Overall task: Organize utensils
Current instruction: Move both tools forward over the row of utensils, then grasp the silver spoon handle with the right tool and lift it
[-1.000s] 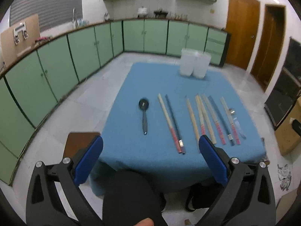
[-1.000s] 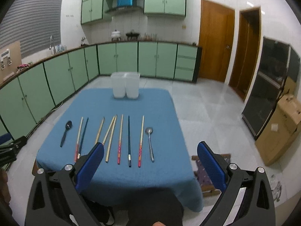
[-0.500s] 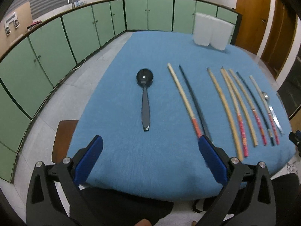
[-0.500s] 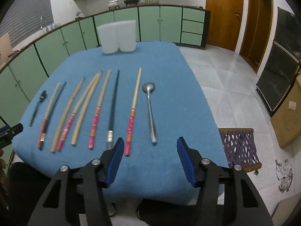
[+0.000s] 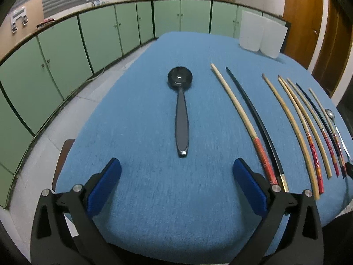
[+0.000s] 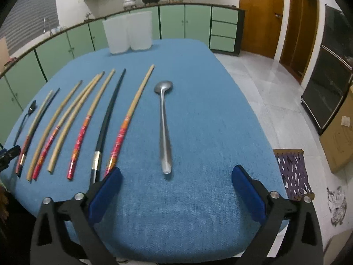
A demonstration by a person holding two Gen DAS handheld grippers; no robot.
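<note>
Hovering left gripper (image 5: 176, 173) before black spoon (image 5: 181, 112), right gripper (image 6: 176, 180) before metal spoon (image 6: 164, 128), fingers spread.

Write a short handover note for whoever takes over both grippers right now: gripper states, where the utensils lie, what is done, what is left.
Left gripper: open, empty, lined up with the black spoon.
Right gripper: jaws have just been opening, now wide, nothing between them, lined up with the metal spoon.
Chopsticks: eight lie side by side on the blue cloth between the two spoons, none touched.
White containers: two at the table's far end; whether anything is inside cannot be told.
Done: nothing picked up.
Left: every utensil still lies on the cloth, to be sorted, probably into the containers.
</note>
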